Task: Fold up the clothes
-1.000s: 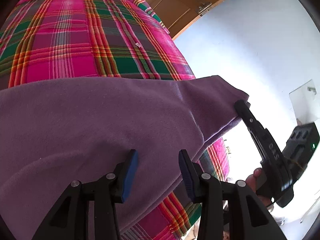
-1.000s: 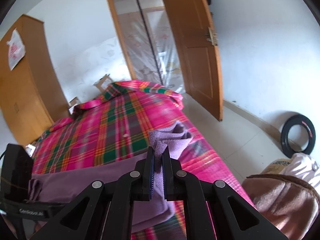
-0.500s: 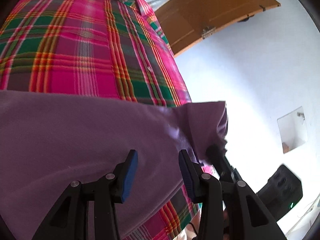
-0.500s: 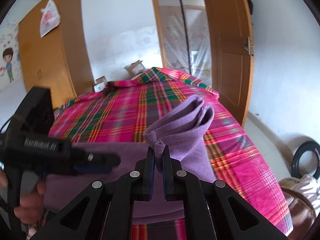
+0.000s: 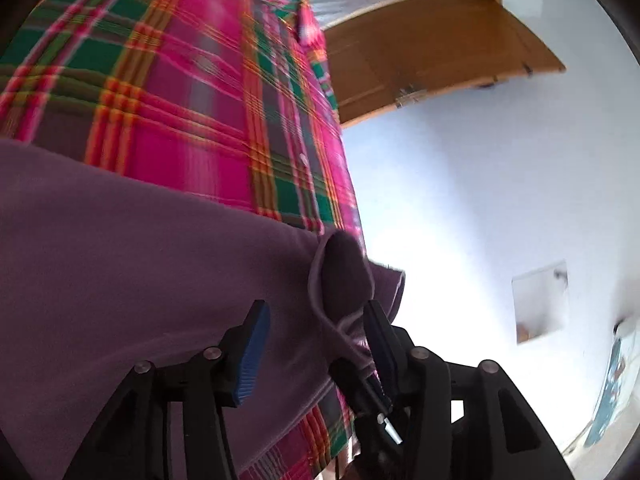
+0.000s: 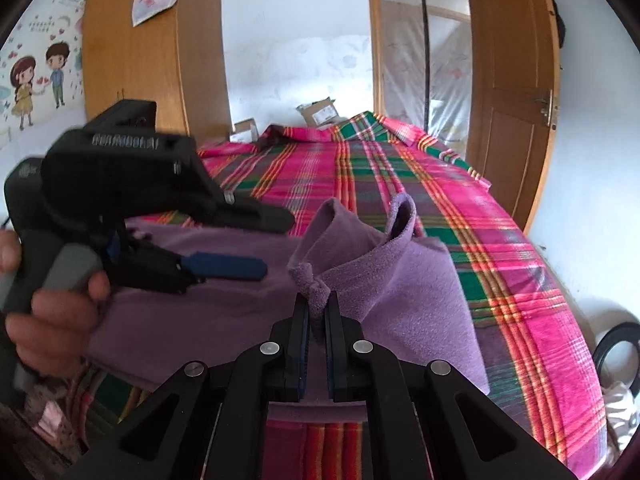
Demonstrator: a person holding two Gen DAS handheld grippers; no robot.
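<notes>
A purple fleece garment (image 6: 420,280) lies on the pink-and-green plaid bed (image 6: 500,248), near its front edge. My right gripper (image 6: 316,312) is shut on a bunched corner of it and holds that corner raised, so a flap stands up over the rest of the cloth. My left gripper (image 6: 256,240), held by a hand (image 6: 52,316), hovers open just to the left, above the flat part of the garment. In the left wrist view the left gripper (image 5: 316,344) is wide open over the purple garment (image 5: 140,260), and the lifted fold sits by its right pad.
A wooden wardrobe (image 6: 132,72) with a plastic bag on it stands at the back left. An open wooden door (image 6: 516,92) is at the right. Cardboard boxes (image 6: 320,112) sit past the bed's far end. A black ring (image 6: 618,346) and bundled cloth lie on the floor at the right.
My right gripper has carried the garment's corner left, towards the left gripper, raising a folded flap. The left gripper stays open and is now right beside that corner.
</notes>
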